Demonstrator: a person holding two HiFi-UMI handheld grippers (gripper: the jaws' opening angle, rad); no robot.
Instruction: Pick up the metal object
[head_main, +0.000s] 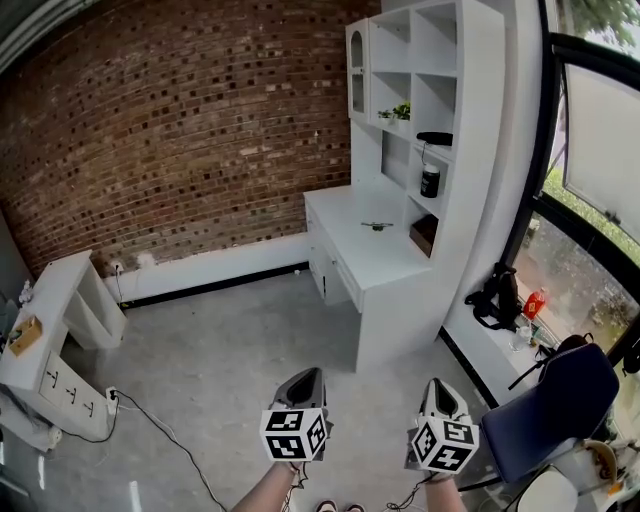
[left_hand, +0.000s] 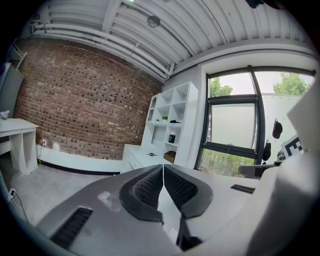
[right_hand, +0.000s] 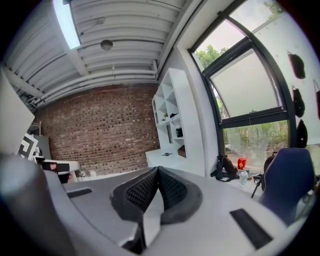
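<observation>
The metal object (head_main: 377, 226) lies on the white worktop (head_main: 345, 215) under the shelves (head_main: 420, 90), well apart from both grippers. The left gripper (head_main: 306, 380) and right gripper (head_main: 439, 388) hang low, fingers pressed together on nothing, likely because no approach has begun.

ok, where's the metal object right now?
Head view, right of centre: the metal object lies on the white desk, beside the shelf unit.
</observation>
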